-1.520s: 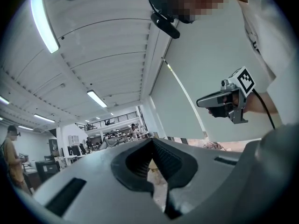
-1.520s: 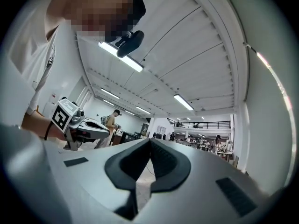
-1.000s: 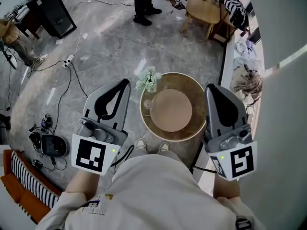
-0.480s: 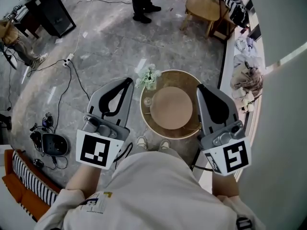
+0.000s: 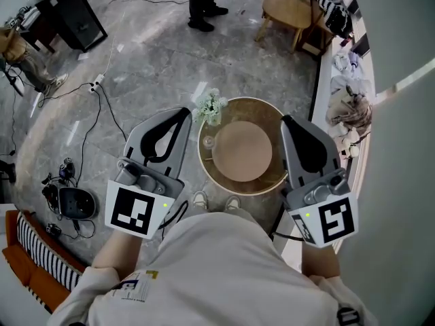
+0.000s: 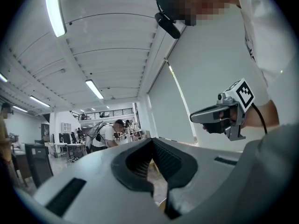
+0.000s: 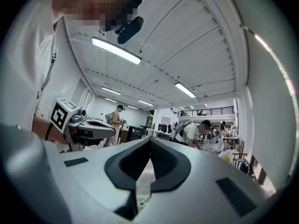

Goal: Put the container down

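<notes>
Both tools are closed and carry nothing: the left gripper (image 5: 178,115) and the right gripper (image 5: 288,121) each have their jaws pressed together with no object between them, as both gripper views confirm. They are held level on either side of a round gold-rimmed table (image 5: 277,117). What appears to be the container, a small clear vessel (image 5: 209,143), stands upright on the left part of the table top. It lies between the two grippers, nearer the left one's tip, and touches neither. Just beyond it, at the table's edge, is a small bunch of white flowers (image 5: 210,106). A tan disc (image 5: 243,152) fills the table's middle; whether it lies on the top or under it cannot be told. Each gripper bears a cube with a black-and-white square marker (image 5: 133,212), a pattern rather than words. A small print (image 5: 138,286) on the person's shirt is too small to read.
</notes>
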`<control>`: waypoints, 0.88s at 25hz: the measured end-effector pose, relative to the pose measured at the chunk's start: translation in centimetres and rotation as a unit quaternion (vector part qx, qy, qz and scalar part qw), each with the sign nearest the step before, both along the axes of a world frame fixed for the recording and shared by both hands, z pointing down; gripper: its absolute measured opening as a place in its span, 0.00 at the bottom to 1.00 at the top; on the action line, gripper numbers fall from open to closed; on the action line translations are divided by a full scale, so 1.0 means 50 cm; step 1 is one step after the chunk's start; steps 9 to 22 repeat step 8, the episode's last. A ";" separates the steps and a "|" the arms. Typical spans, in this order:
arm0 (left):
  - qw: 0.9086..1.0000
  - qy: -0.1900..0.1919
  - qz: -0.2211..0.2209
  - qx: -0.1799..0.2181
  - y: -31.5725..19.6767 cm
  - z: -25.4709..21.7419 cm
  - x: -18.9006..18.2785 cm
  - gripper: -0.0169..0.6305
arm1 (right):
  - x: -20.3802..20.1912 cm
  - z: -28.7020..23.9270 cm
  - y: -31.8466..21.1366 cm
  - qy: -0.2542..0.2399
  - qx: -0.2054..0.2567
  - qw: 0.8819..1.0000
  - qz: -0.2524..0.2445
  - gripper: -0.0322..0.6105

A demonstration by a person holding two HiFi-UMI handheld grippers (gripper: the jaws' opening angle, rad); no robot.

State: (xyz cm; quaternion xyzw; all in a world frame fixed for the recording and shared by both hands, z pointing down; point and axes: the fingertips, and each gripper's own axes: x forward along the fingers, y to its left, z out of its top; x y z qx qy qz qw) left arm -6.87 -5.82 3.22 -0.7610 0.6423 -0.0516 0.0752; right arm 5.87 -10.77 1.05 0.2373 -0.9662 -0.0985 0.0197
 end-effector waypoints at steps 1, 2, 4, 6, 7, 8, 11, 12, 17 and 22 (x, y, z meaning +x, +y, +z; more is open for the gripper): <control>1.000 -0.002 0.000 0.000 0.000 -0.001 0.002 0.04 | 0.001 -0.002 0.001 -0.001 0.000 1.000 -0.001 0.06; 1.000 -0.003 -0.001 0.000 0.001 -0.002 0.004 0.04 | 0.001 -0.003 0.003 -0.002 0.001 1.000 -0.002 0.06; 1.000 -0.005 -0.002 0.000 0.002 -0.003 0.007 0.04 | 0.001 -0.004 0.006 -0.002 0.001 1.000 -0.006 0.06; 1.000 -0.006 -0.004 0.000 0.003 -0.003 0.010 0.04 | 0.002 -0.004 0.008 -0.002 0.002 1.000 -0.008 0.06; 1.000 -0.008 -0.004 0.000 0.003 -0.003 0.012 0.04 | 0.003 -0.005 0.009 -0.002 0.002 1.000 -0.009 0.06; 1.000 -0.009 -0.004 0.000 0.003 -0.003 0.013 0.04 | 0.004 -0.006 0.010 -0.003 0.003 1.000 -0.009 0.06; 1.000 -0.009 -0.004 0.000 0.003 -0.003 0.013 0.04 | 0.004 -0.006 0.010 -0.003 0.003 1.000 -0.009 0.06; 1.000 -0.009 -0.004 0.000 0.003 -0.003 0.013 0.04 | 0.004 -0.006 0.010 -0.003 0.003 1.000 -0.009 0.06; 1.000 -0.009 -0.004 0.000 0.003 -0.003 0.013 0.04 | 0.004 -0.006 0.010 -0.003 0.003 1.000 -0.009 0.06; 1.000 -0.009 -0.004 0.000 0.003 -0.003 0.013 0.04 | 0.004 -0.006 0.010 -0.003 0.003 1.000 -0.009 0.06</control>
